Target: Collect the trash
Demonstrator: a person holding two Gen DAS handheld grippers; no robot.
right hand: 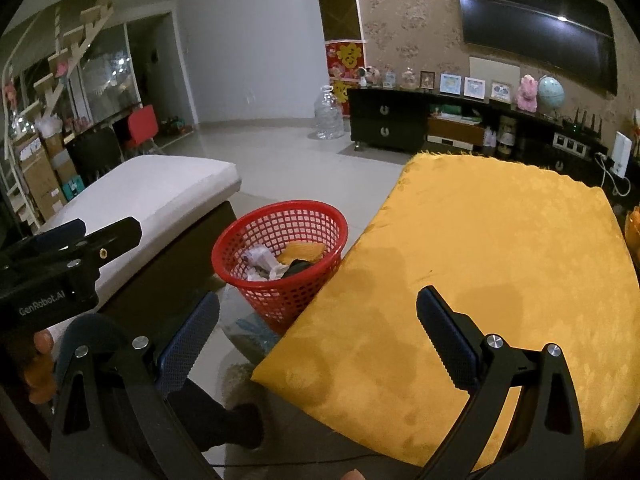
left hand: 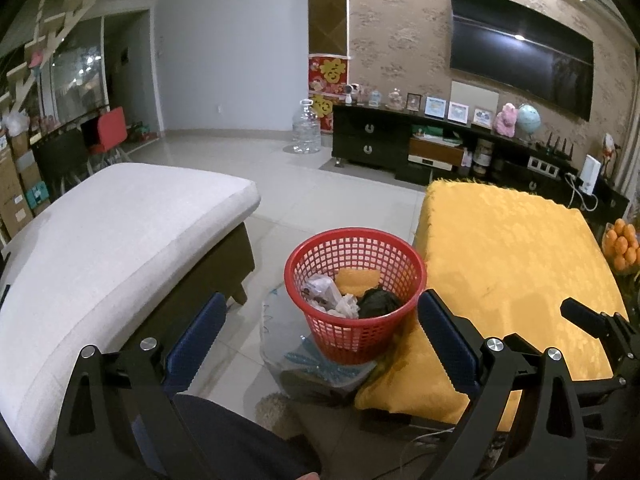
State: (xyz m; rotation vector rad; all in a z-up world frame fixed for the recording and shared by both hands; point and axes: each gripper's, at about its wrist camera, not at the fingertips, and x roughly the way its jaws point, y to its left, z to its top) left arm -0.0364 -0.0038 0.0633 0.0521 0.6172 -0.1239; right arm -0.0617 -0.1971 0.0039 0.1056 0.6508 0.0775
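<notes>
A red mesh basket (left hand: 356, 322) stands on the floor between a grey sofa and a yellow-covered table; it also shows in the right wrist view (right hand: 280, 264). Inside lie crumpled white wrappers (left hand: 330, 294), a yellow piece (left hand: 356, 280) and a black crumpled bag (left hand: 378, 304). My left gripper (left hand: 320, 320) is open and empty, held above and in front of the basket. My right gripper (right hand: 318, 320) is open and empty over the near corner of the yellow tablecloth (right hand: 480, 264). The left gripper's body (right hand: 60, 256) shows at the left of the right wrist view.
A grey sofa cushion (left hand: 112, 248) lies to the left. The yellow-covered table (left hand: 520, 264) stands right of the basket. A black TV cabinet (left hand: 420, 144) with ornaments lines the far wall, with a large water bottle (left hand: 306, 128) beside it. Oranges (left hand: 622, 244) sit at the far right.
</notes>
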